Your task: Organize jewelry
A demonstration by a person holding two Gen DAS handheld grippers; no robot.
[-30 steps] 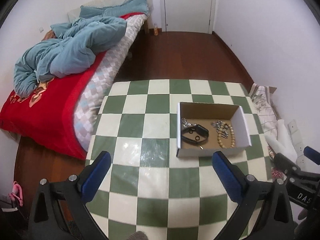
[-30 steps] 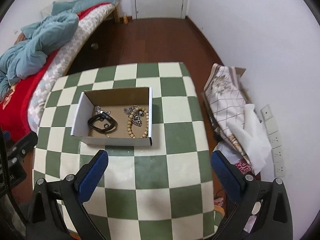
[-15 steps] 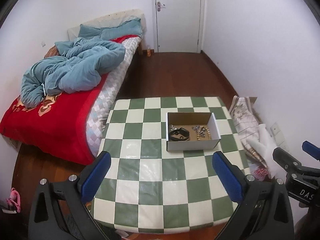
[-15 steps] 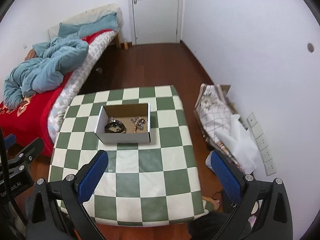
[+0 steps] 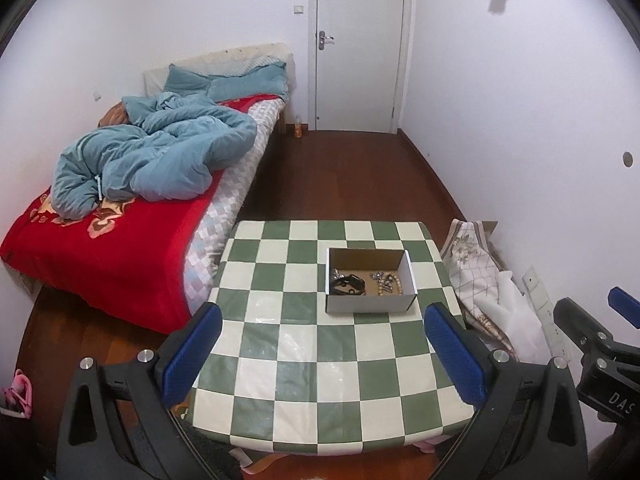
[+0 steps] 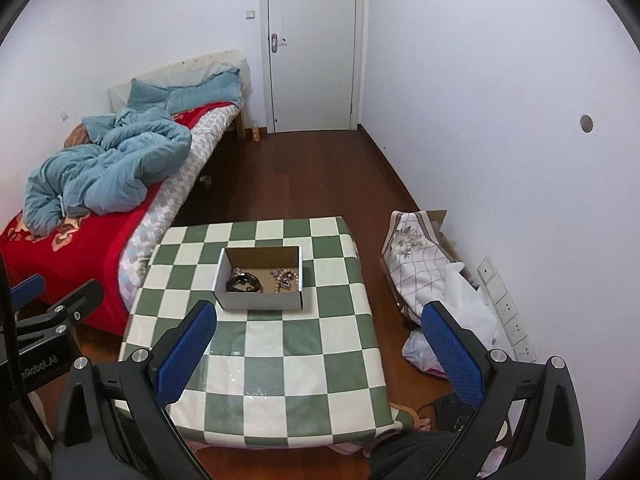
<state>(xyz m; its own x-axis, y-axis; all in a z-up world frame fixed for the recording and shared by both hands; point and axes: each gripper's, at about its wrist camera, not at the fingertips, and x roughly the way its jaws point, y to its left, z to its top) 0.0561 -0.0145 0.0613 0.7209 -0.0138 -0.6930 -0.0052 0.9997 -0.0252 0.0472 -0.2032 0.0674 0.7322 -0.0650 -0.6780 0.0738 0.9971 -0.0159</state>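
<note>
A small open cardboard box sits on the green-and-white checked table. Inside it lie a black band, a wooden bead bracelet and silver chain pieces. My left gripper is open and empty, held high and well back from the box. My right gripper is also open and empty, equally far above the table. Each gripper shows at the edge of the other's view.
A bed with a red blanket and blue duvet stands left of the table. Folded cloth and plastic bags lie against the right wall by wall sockets. A closed white door is at the far end of the wooden floor.
Both grippers have pulled up and back from the table. The box now looks much smaller and the whole table and room show. Both stay open and empty.
</note>
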